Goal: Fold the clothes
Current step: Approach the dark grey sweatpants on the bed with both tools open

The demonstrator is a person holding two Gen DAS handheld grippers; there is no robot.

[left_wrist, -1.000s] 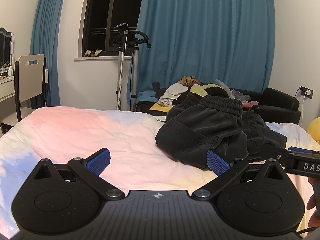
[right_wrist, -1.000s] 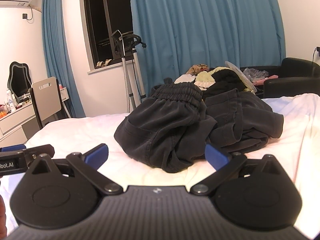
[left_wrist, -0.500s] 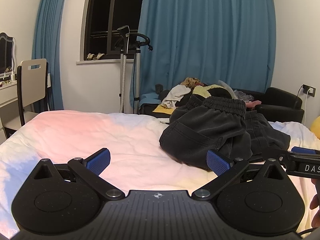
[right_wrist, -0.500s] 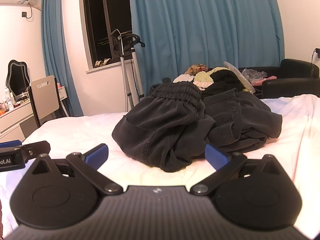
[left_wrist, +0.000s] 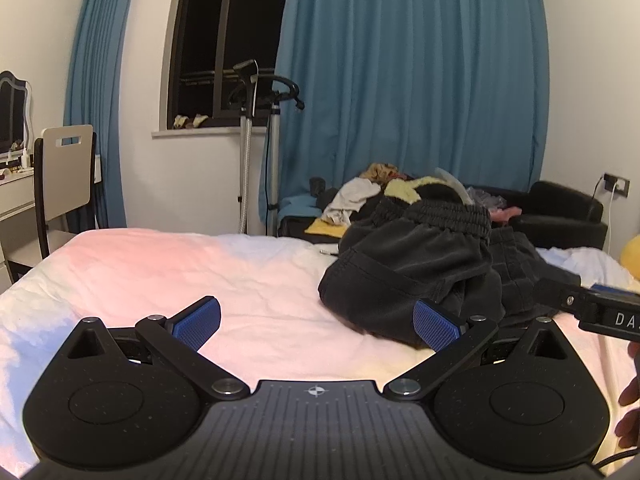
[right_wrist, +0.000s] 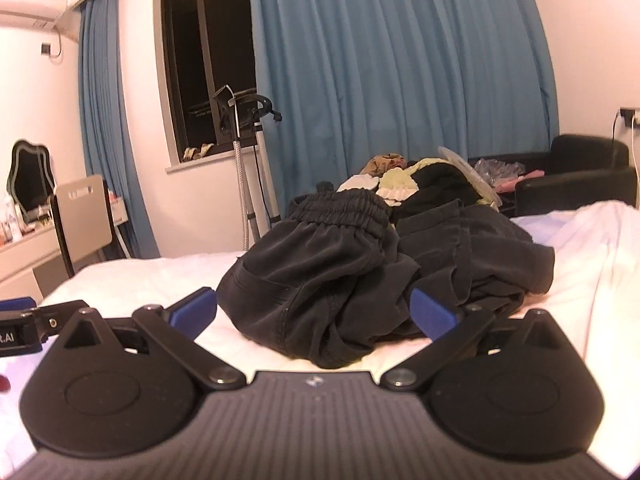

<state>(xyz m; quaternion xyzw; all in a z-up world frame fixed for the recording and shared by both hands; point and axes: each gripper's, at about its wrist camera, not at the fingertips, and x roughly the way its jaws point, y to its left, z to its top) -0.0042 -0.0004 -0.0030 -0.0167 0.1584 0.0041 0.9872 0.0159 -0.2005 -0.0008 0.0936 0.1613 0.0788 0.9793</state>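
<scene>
You're at the approach: both tools, left [left_wrist: 316, 322] and right [right_wrist: 314, 312], gape empty before the crumpled black shorts [right_wrist: 320, 276] on the bed [left_wrist: 160, 272]. Next, pinch the elastic waistband [right_wrist: 340, 210].

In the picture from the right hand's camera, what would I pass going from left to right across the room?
Mirror → chair → window → garment steamer stand → crumpled black shorts on the bed → black armchair.
</scene>
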